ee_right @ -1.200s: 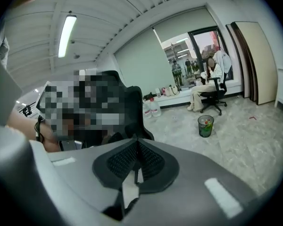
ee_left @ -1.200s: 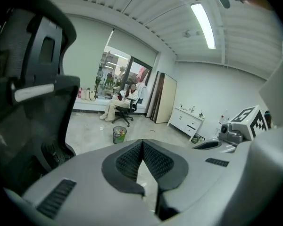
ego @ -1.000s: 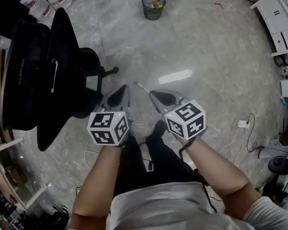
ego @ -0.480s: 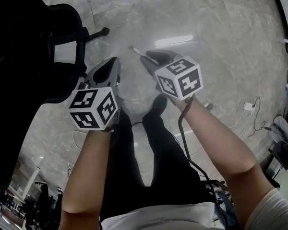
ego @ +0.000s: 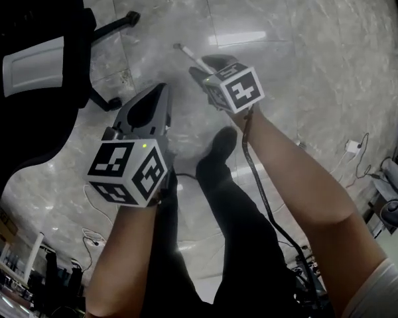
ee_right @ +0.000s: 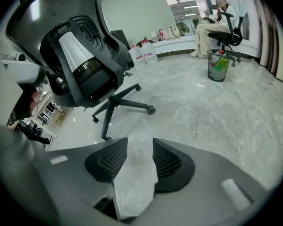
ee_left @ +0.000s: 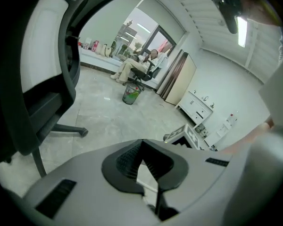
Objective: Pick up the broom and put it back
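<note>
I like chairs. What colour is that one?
The chair is black, white panel; right gripper view.

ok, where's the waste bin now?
Right gripper view, upper right: the waste bin stands on the floor next to a seated person.

Blk chair (ego: 26, 12), grey marbled floor (ego: 305, 78)

Head view was dim w/ lamp glare streaking the glossy floor (ego: 305, 65), gripper views were brighter, edges bent by fisheye.
</note>
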Demonstrator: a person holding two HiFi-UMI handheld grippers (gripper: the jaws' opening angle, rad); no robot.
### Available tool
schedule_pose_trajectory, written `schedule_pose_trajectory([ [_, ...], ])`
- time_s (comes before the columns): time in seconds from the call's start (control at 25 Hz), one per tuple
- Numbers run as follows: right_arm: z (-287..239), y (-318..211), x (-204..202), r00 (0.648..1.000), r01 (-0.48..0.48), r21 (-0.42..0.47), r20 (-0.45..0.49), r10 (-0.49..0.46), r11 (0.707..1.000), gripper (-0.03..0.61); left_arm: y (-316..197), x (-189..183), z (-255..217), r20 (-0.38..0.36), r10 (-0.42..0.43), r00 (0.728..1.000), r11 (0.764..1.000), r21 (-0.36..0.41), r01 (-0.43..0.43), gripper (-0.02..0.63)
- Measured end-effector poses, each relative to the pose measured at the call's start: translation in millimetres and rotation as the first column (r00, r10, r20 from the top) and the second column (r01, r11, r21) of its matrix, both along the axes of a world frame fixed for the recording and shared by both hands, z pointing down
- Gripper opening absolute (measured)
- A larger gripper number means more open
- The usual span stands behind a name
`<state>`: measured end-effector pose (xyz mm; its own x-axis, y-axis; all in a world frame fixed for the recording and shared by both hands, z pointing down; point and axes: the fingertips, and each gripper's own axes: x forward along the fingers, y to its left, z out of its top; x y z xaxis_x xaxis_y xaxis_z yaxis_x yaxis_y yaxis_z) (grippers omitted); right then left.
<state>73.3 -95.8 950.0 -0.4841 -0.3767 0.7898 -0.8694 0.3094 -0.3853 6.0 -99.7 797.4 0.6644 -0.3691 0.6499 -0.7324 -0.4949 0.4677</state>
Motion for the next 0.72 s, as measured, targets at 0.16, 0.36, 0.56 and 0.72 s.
schedule_pose_trajectory([
  [0.16, 76, -7, -5, 1.000, 0.003, -0.060, 0.011, -0.002, 0.998, 0.160, 11, -7, 66, 0.007, -0.002, 1.000, 0.999, -0.052, 0.002, 0.005],
  [0.36, 158, -9, -3, 0.998, 0.039, -0.099, -0.040, -0.043, 0.994, 0.165, 13, -12, 128, 0.034, 0.017, 0.999, 0.997, -0.078, -0.015, 0.005],
  [0.56, 231, -12, 0, 0.989, 0.096, -0.144, -0.096, -0.110, 0.985, 0.177, -2, -4, 164, 0.029, 0.051, 0.998, 0.997, -0.067, -0.049, 0.005],
  [0.72, 285, -16, 2, 0.981, 0.116, -0.187, -0.133, -0.142, 0.975, 0.179, -9, -11, 190, 0.014, 0.039, 0.999, 0.996, -0.079, -0.038, 0.005],
])
